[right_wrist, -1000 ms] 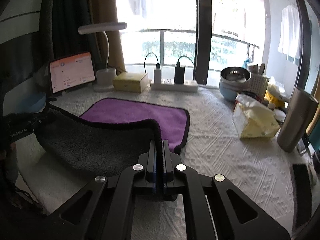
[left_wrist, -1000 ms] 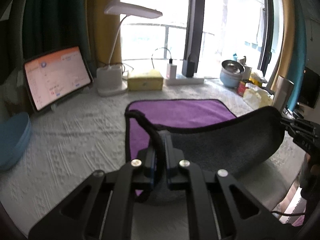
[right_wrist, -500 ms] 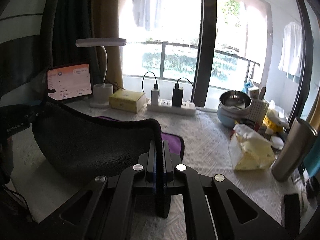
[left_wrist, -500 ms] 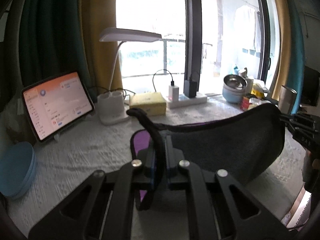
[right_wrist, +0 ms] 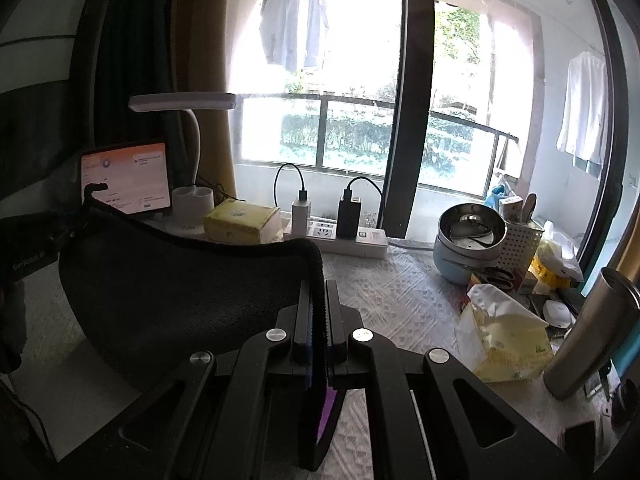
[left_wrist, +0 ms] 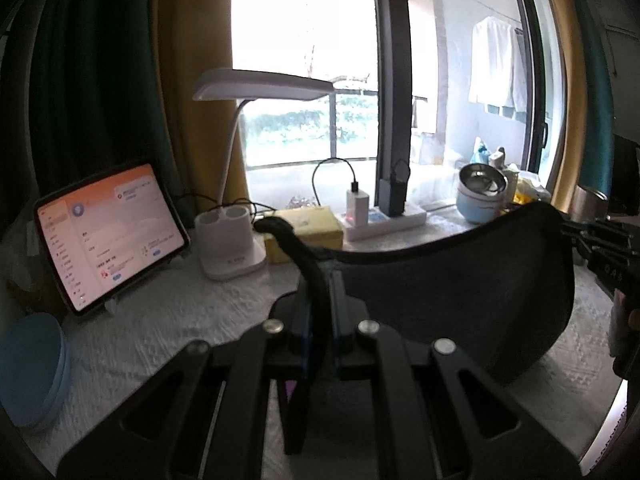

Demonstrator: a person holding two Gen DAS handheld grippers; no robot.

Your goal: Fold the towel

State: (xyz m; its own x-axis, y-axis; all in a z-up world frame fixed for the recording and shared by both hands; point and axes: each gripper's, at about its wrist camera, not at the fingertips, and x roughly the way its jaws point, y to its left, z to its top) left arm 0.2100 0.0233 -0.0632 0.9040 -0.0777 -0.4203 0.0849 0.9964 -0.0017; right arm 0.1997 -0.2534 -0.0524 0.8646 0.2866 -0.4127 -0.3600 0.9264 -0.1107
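Note:
The towel (left_wrist: 460, 296) is dark grey on the side facing me, purple on the other, with a black hem. It hangs in the air as a sagging sheet between both grippers. My left gripper (left_wrist: 318, 280) is shut on one corner. My right gripper (right_wrist: 318, 292) is shut on the other corner; the towel (right_wrist: 180, 288) sags to its left. Each gripper shows at the edge of the other's view: the right one (left_wrist: 600, 248), the left one (right_wrist: 36, 248). A purple strip (right_wrist: 326, 408) shows below the right jaws.
A white textured cloth covers the table (left_wrist: 168, 320). At the back stand a lit tablet (left_wrist: 108, 236), a white desk lamp (left_wrist: 236, 240), a yellow box (right_wrist: 240, 222) and a power strip (right_wrist: 344, 236). Right: steel bowl (right_wrist: 470, 228), tissue pack (right_wrist: 504, 340), steel tumbler (right_wrist: 588, 332). A blue plate (left_wrist: 28, 368) lies at left.
Both grippers have risen with the towel corners. The towel, partly flat on the table with its purple side up a second ago, now hangs off the table between them.

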